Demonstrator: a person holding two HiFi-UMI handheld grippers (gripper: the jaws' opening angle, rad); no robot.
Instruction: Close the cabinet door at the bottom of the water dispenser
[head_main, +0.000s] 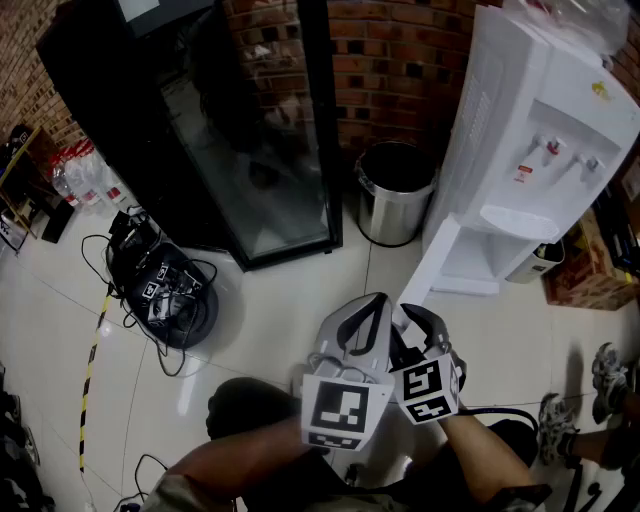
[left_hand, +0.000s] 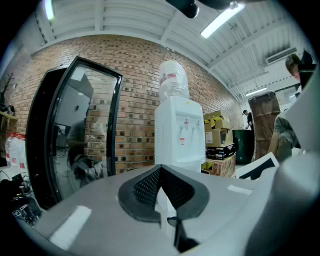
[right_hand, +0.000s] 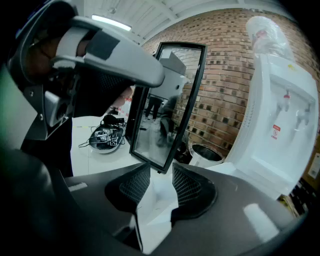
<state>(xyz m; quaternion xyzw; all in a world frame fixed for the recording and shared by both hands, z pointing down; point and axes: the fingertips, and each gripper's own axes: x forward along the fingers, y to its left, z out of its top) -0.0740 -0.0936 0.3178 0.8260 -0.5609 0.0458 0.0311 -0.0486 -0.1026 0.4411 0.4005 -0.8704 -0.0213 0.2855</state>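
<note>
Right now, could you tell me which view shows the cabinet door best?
The head view: the door shows whole, swung open at the dispenser's base. The right gripper view shows only a white piece past its claw; the left gripper's body hides it.

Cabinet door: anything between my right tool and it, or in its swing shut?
Nothing visible. The right tool, open, is near the free edge of the cabinet door, and the floor inside its swing to the water dispenser is bare. The trash bin sits behind the door.
</note>
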